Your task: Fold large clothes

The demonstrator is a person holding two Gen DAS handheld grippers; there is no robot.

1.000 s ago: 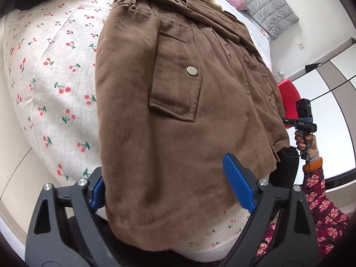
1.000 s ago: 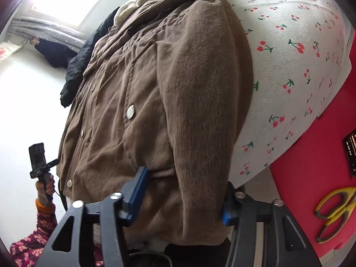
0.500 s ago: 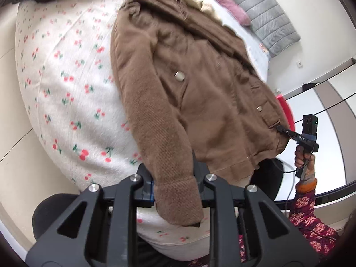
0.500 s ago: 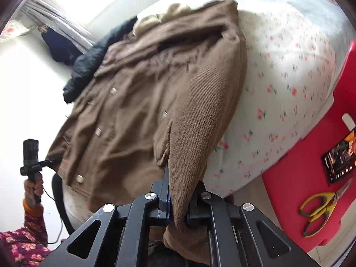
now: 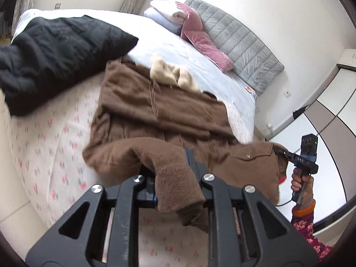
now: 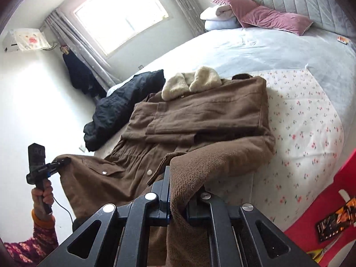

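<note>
A brown corduroy coat with a cream fleece collar lies on the bed, its hem toward me; it also shows in the right wrist view. My left gripper is shut on the knit cuff of one sleeve and holds it lifted above the coat's lower part. My right gripper is shut on the other sleeve's cuff, also lifted. Each gripper shows in the other's view, at the coat's hem corners.
A black padded jacket lies on the bed left of the coat. Pink pillows and folded bedding sit by the grey headboard. The cherry-print sheet covers the bed's near end. A red surface with scissors stands at right.
Both grippers have risen and pulled back with the sleeve cuffs held, so the sleeves now lift off the coat and the whole bed is in view.
</note>
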